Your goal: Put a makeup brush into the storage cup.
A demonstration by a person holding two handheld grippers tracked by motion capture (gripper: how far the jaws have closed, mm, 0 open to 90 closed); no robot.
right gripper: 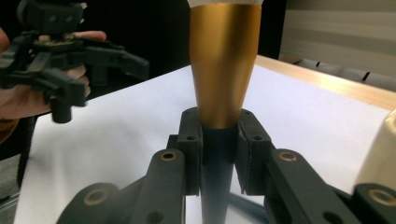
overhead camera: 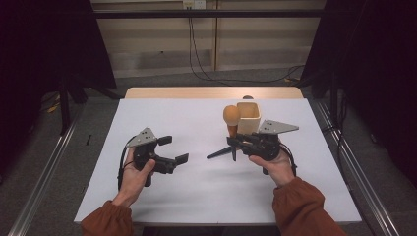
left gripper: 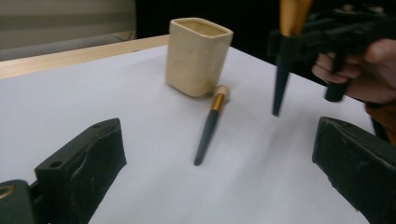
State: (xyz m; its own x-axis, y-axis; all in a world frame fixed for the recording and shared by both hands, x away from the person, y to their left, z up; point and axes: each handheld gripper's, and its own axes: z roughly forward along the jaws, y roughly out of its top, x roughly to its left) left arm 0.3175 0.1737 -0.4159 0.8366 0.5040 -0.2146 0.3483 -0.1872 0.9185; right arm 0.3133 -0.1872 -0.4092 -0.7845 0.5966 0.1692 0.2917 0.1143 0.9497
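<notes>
Two orange-sleeved forearms enter from the bottom of the high view, each hand carrying a black two-jaw gripper above a white table [overhead camera: 147, 196]. At the centre of the work is a large makeup brush [overhead camera: 231, 120] with a rounded tan head, a gold metal collar and a black tapering handle; the right gripper [right gripper: 218, 154] pinches it upright where the collar meets the handle, jaws pressed tight on both sides, the handle's point hanging below, clear of the table. It looks light and rigid, though the polished cone of the collar is probably slippery, so the narrow neck just under the flare seems the safest hold, and the soft bristles are best left untouched. Just beyond it stands a cream square cup [overhead camera: 249, 118], open at the top and probably breakable. A second, smaller brush [left gripper: 208, 126] lies flat on the table near the cup's base, its pale tip toward the cup; its slim black handle would be the natural place to grip. The left gripper [overhead camera: 173, 150] hovers well apart from these, its jaws spread wide with nothing between them.
</notes>
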